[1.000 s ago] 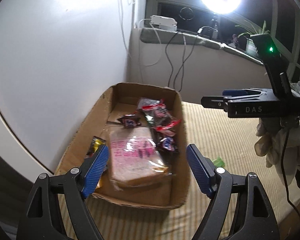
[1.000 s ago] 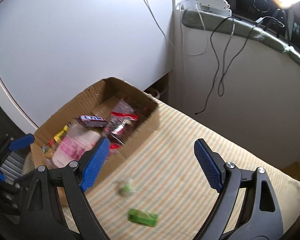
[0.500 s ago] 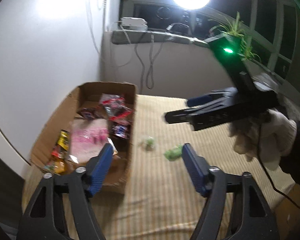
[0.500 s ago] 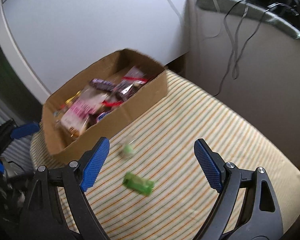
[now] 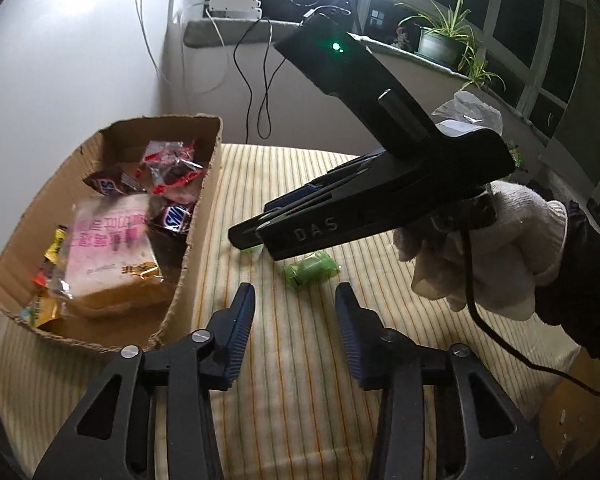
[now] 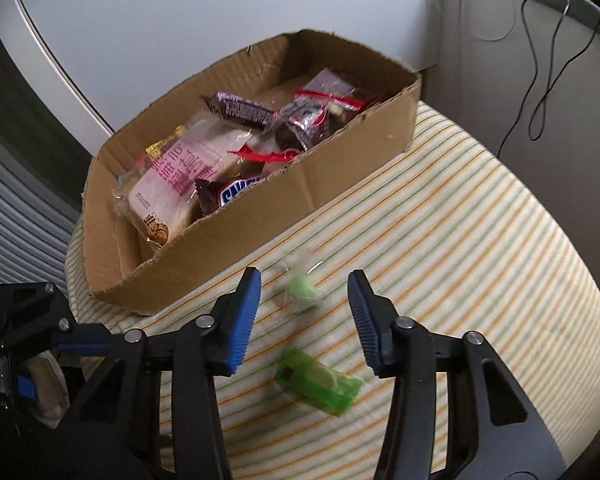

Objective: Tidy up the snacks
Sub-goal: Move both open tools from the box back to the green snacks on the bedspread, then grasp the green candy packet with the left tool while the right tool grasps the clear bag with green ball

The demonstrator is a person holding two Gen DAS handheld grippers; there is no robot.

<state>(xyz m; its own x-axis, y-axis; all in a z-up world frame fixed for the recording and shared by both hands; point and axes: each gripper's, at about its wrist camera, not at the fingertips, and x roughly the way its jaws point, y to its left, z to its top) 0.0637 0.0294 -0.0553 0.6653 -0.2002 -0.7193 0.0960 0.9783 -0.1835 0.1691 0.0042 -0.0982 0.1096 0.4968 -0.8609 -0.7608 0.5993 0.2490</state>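
Observation:
A cardboard box (image 5: pixel 196 216) (image 6: pixel 340 168) on the striped table holds a pink bread pack (image 5: pixel 108 248) (image 6: pixel 180 176), Snickers bars (image 5: pixel 176 216) and red-sealed snack bags (image 6: pixel 312 108). Two green snacks lie loose on the cloth: a green wrapped pack (image 5: pixel 310 272) (image 6: pixel 320 386) and a small green candy in clear wrap (image 6: pixel 302 288). My left gripper (image 5: pixel 294 320) is open and empty, just short of the green pack. My right gripper (image 6: pixel 304 312) is open and empty, its fingers on either side of the small candy and above it; it also shows in the left wrist view (image 5: pixel 256 236).
The box stands against a white wall (image 5: pixel 60 60). A windowsill (image 5: pixel 228 32) with a power strip, hanging cables and potted plants runs behind the table. A bright ring lamp shines above. The striped tablecloth (image 6: pixel 460 260) falls away at the table's edges.
Both grippers have swung away from the box to the loose green snacks on the cloth. The right gripper has dropped lower over the small candy, and both sets of jaws have narrowed.

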